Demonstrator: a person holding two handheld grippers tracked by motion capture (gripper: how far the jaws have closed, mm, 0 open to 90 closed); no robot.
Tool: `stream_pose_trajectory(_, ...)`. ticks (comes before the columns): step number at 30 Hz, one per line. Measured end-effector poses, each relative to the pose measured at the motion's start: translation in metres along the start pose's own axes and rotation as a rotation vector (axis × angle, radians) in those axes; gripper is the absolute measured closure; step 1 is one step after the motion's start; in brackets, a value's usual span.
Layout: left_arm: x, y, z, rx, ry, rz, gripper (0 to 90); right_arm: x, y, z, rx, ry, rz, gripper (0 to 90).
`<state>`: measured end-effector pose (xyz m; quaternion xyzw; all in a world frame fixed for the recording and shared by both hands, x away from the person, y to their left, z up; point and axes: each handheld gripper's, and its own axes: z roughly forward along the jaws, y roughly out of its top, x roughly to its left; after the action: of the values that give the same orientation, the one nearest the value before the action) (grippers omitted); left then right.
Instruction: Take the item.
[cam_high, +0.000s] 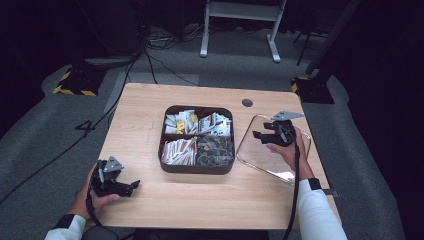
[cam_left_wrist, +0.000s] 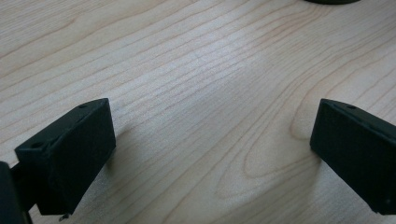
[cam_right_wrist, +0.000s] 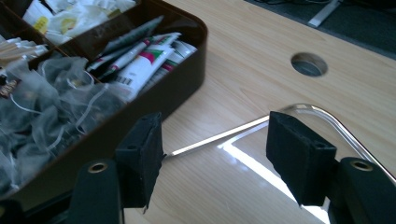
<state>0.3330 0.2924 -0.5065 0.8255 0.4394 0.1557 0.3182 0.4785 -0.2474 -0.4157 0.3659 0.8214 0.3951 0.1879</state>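
A dark brown box (cam_high: 197, 170) with several compartments stands in the middle of the wooden table (cam_high: 150, 115). It holds mesh tea bags (cam_high: 216, 149), paper sticks (cam_high: 179, 150) and sachets (cam_high: 180, 121). A clear lid (cam_high: 260, 155) lies flat to the right of the box. My right gripper (cam_high: 257, 135) hovers over the lid's near-box edge, pointing at the box, open with nothing between its jaws. In the right gripper view the gripper (cam_right_wrist: 215, 149) frames the lid's rim (cam_right_wrist: 327, 116) beside the box wall (cam_right_wrist: 154, 100). My left gripper (cam_high: 134, 186) rests at the front left, open (cam_left_wrist: 210, 154) over bare wood.
A round cable hole (cam_high: 247, 102) sits in the table behind the lid, seen too in the right gripper view as a hole (cam_right_wrist: 308, 64). Beyond the table are grey carpet, cables and a white frame's legs (cam_high: 272, 45).
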Motion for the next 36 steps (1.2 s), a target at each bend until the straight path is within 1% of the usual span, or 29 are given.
stream_pose_trajectory(2,0.000,0.000,0.000,0.000,0.000,0.001,0.3,0.005,0.009,0.005,0.000,0.013,-0.016,37.1)
stream_pose_trajectory(3,0.000,0.000,0.000,0.000,0.000,0.001,0.3,0.005,0.009,0.005,0.000,0.013,-0.016,37.1)
stream_pose_trajectory(4,0.000,0.000,0.000,0.001,-0.001,0.000,0.3,0.010,0.017,0.011,0.006,0.025,-0.029,37.0)
stream_pose_trajectory(5,0.000,0.000,0.000,0.001,-0.001,0.000,0.3,0.010,0.017,0.011,0.006,0.025,-0.029,37.0)
stream_pose_trajectory(6,0.000,0.000,0.000,0.001,-0.002,0.000,0.4,0.014,0.023,0.016,0.009,0.020,-0.051,37.1)
stream_pose_trajectory(7,0.000,0.000,0.000,0.001,-0.002,0.001,0.4,0.014,0.023,0.016,0.009,0.020,-0.051,37.1)
stream_pose_trajectory(11,0.000,0.000,0.000,0.001,-0.002,0.001,0.4,0.023,0.037,0.028,0.019,0.047,-0.070,37.5)
stream_pose_trajectory(12,0.000,0.000,0.000,0.001,-0.002,0.001,0.4,0.025,0.039,0.030,0.012,0.047,-0.078,37.7)
stream_pose_trajectory(13,0.000,0.000,0.000,-0.001,0.000,0.003,0.5,0.028,0.042,0.032,0.016,0.053,-0.083,37.4)
stream_pose_trajectory(14,0.000,0.000,0.000,0.000,0.000,0.004,0.5,0.030,0.044,0.035,0.022,0.064,-0.082,37.2)
stream_pose_trajectory(15,0.000,0.000,0.000,0.000,0.000,0.004,0.4,0.030,0.044,0.035,0.022,0.064,-0.082,37.2)
stream_pose_trajectory(16,0.000,0.000,0.000,0.000,0.000,0.003,0.4,0.035,0.048,0.040,0.025,0.071,-0.095,37.2)
stream_pose_trajectory(17,0.000,0.000,0.000,0.000,0.000,0.003,0.5,0.038,0.051,0.042,0.027,0.072,-0.106,37.2)
stream_pose_trajectory(20,0.000,0.000,0.000,0.000,0.000,0.003,0.5,0.045,0.058,0.050,0.028,0.090,-0.113,37.2)
stream_pose_trajectory(21,0.000,0.000,0.000,0.000,0.000,0.003,0.5,0.045,0.058,0.050,0.028,0.090,-0.113,37.2)
stream_pose_trajectory(22,0.000,0.000,0.000,0.000,0.000,0.003,0.5,0.050,0.062,0.055,0.027,0.097,-0.124,37.5)
stream_pose_trajectory(23,0.000,0.000,0.000,0.000,0.001,0.003,0.5,0.050,0.062,0.055,0.027,0.097,-0.124,37.5)
stream_pose_trajectory(24,0.000,0.000,0.000,0.000,0.001,0.003,0.5,0.054,0.065,0.062,0.044,0.107,-0.130,37.1)
stream_pose_trajectory(25,0.000,0.000,0.000,0.000,0.001,0.003,0.5,0.054,0.065,0.062,0.044,0.107,-0.130,37.1)
stream_pose_trajectory(26,0.000,0.000,0.000,0.001,0.001,0.002,0.5,0.058,0.069,0.069,0.051,0.113,-0.132,37.1)
stream_pose_trajectory(27,0.000,0.000,0.000,0.001,0.001,0.002,0.5,0.058,0.069,0.069,0.051,0.113,-0.132,37.1)
stream_pose_trajectory(28,0.000,0.000,0.000,0.000,0.001,0.003,0.5,0.061,0.073,0.075,0.061,0.119,-0.130,37.5)
stream_pose_trajectory(29,0.000,0.000,0.000,0.000,0.001,0.003,0.5,0.061,0.073,0.075,0.061,0.119,-0.130,37.5)
stream_pose_trajectory(31,0.000,0.000,0.000,0.001,0.001,0.003,0.5,0.064,0.076,0.082,0.059,0.127,-0.122,39.0)
stream_pose_trajectory(32,0.000,0.000,0.000,0.000,0.001,0.003,0.5,0.064,0.078,0.085,0.067,0.137,-0.114,38.4)
stream_pose_trajectory(33,0.000,0.000,0.000,0.000,0.001,0.003,0.5,0.065,0.079,0.089,0.078,0.137,-0.111,38.3)
stream_pose_trajectory(34,0.000,0.000,0.000,0.000,0.001,0.003,0.5,0.068,0.082,0.096,0.092,0.132,-0.110,38.6)
stream_pose_trajectory(35,0.000,0.000,0.000,0.000,0.001,0.003,0.5,0.068,0.082,0.096,0.092,0.132,-0.110,38.6)
stream_pose_trajectory(36,0.000,0.000,0.000,0.000,0.001,0.003,0.4,0.069,0.084,0.103,0.108,0.127,-0.103,38.6)
